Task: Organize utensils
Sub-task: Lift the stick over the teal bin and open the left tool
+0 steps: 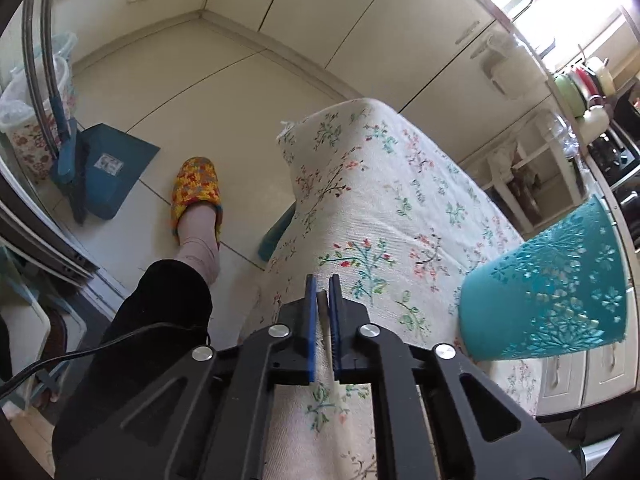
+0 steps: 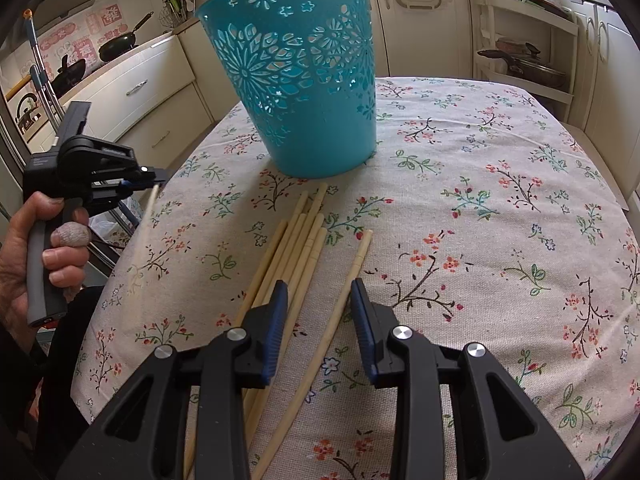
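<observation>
Bench: A bench (image 2: 500, 208) draped in a floral cloth fills the kitchen scene, carrying everything the task needs within reach of both hands.

Basket: A teal perforated basket (image 2: 296, 72) stands upright near the far edge of the bench, its mouth open to the ceiling, apparently placed there as the holder for the utensils.

Loose chopsticks: A bundle of bamboo chopsticks (image 2: 298, 240) lies flat on the cloth just in front of the basket, tips fanned toward it; one chopstick (image 2: 344, 292) lies slightly apart to the right of the bundle.

Left hand-held gripper: The left hand-held gripper (image 1: 322, 292) has its blue pads pinched together on a single chopstick (image 2: 147, 216), which hangs down from the jaws at a slant beyond the bench's left edge. It appears to be carried clear of the cloth so it can be swung up and over the basket rim.

Left hand: The person's left hand (image 2: 36, 256) wraps the grey handle with the trigger squeezed, one finger bandaged, the tool levelled toward the basket side.

Right hand-held gripper: The right hand-held gripper (image 2: 320, 300) hovers low over the near end of the pile with its pads spread apart and nothing between them, straddling the gap between the bundle and the lone chopstick, apparently lined up for the following pick.
</observation>
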{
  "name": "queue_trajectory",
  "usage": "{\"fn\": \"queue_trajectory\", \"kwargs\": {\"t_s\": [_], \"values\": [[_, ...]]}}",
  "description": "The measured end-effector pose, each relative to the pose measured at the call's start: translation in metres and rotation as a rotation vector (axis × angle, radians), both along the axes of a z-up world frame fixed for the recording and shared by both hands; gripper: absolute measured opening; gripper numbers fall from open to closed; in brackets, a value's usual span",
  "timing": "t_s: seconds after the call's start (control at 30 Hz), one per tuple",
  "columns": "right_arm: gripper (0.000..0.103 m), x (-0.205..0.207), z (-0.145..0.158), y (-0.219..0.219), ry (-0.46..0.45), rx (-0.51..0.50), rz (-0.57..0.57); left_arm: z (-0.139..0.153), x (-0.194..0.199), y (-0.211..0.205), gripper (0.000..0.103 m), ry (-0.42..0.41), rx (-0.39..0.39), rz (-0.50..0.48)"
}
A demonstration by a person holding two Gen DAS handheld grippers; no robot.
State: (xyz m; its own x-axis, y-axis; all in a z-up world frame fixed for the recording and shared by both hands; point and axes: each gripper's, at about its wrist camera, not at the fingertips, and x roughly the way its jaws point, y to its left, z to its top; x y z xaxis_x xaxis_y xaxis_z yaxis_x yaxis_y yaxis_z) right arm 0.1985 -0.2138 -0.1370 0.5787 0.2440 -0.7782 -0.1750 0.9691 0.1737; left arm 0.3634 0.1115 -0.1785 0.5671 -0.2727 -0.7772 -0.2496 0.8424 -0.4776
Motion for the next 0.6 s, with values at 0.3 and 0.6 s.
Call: {"fn": "queue_trajectory", "kwargs": {"t_s": [0.3,0.6], "values": [[0.034,0.000,0.000,0.001,0.000,-0.001,0.003,0.094,-0.014,-0.036,0.005,-0.229,-0.040,-0.082],[0.034,0.000,0.000,0.001,0.000,-0.001,0.004,0.260,-0.027,-0.130,0.005,-0.749,0.085,-0.150]]}}
